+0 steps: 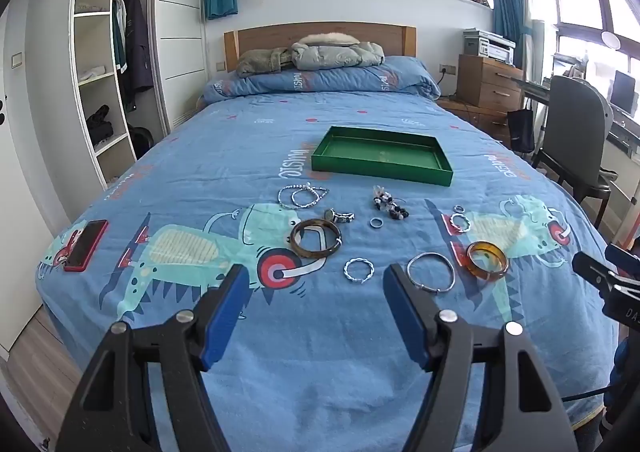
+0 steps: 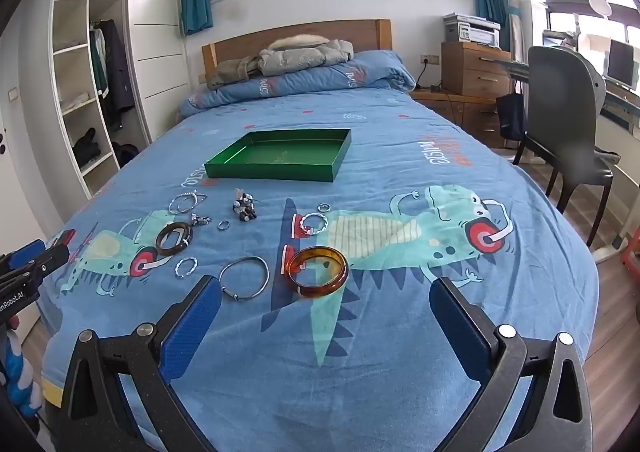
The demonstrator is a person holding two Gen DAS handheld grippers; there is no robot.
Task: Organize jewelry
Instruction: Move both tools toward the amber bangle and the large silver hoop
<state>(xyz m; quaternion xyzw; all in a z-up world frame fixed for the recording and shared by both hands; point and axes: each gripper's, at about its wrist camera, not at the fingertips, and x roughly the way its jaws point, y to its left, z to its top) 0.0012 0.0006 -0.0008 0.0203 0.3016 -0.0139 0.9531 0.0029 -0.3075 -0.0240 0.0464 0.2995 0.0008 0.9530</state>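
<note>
Several pieces of jewelry lie loose on the blue bedspread. An amber bangle [image 2: 318, 271] sits just ahead of my open right gripper [image 2: 325, 298], and shows as the amber bangle [image 1: 487, 260] in the left wrist view. A thin silver bangle [image 1: 431, 273] and a twisted silver ring [image 1: 359, 270] lie just beyond my open left gripper [image 1: 315, 284]. A dark brown bangle [image 1: 316, 237], beaded bracelets [image 1: 301, 195], a watch [image 1: 339, 216] and a black-and-white bead cluster [image 1: 389, 203] lie farther back. An empty green tray [image 1: 442, 156] rests behind them. Nothing is between either pair of fingers.
A red phone [image 1: 86, 239] lies at the bed's left edge. Folded jackets [image 1: 336, 52] sit by the wooden headboard. A grey chair [image 2: 568, 108] and a drawer unit [image 2: 474, 68] stand right of the bed; a wardrobe [image 1: 108, 64] stands to the left.
</note>
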